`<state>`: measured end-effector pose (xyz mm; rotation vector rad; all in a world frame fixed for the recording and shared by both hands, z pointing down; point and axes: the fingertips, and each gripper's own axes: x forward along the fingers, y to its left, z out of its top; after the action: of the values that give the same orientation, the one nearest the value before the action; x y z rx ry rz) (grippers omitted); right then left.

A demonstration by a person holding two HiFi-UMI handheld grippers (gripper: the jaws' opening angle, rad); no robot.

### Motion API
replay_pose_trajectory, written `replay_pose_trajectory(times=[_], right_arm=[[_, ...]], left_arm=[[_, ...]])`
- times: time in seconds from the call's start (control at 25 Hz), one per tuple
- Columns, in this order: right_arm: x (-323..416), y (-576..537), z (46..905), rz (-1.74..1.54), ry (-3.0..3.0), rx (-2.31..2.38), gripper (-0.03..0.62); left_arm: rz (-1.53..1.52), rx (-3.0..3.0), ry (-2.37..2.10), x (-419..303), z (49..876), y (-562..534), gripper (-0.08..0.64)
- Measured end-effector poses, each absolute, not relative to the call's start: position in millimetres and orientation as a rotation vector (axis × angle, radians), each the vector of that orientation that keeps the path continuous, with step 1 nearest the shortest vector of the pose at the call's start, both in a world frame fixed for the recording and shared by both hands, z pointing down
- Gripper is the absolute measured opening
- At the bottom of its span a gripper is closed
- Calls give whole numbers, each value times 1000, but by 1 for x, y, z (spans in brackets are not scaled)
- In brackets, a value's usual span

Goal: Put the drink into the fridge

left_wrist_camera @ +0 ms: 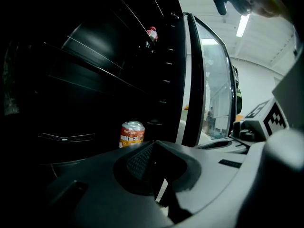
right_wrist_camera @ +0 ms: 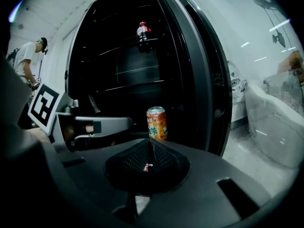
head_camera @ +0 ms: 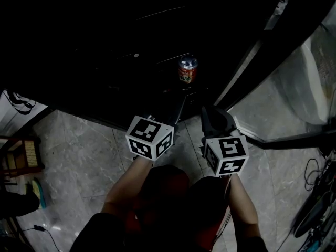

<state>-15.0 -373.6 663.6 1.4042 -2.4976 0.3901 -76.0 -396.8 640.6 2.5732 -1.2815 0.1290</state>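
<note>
We note the can (head_camera: 187,70) upright inside the fridge (right_wrist_camera: 109,65), ahead and clear of left claw (left_wrist_camera: 152,144) and right claw (right_wrist_camera: 151,141), both clenched empty.

- left gripper (left_wrist_camera: 153,148): grey moulded shell, black cross-hatched pads (left_wrist_camera: 137,160) inside the fingers
- right gripper (right_wrist_camera: 151,144): the same; white cube (head_camera: 227,155) with black square markers behind the fingers
- clothing (head_camera: 168,193): possibly dark red, too dim to be sure

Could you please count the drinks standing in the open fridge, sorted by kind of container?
can: 1
bottle: 1
Total: 2 drinks
</note>
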Motion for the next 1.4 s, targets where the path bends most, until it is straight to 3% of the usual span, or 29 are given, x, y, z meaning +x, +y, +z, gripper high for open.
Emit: replay_pose_trajectory(times=[1.4], right_arm=[[14,-345,578,196,-2538,1453,18]], left_arm=[[114,2647,-1375,-108,568,-353,9]])
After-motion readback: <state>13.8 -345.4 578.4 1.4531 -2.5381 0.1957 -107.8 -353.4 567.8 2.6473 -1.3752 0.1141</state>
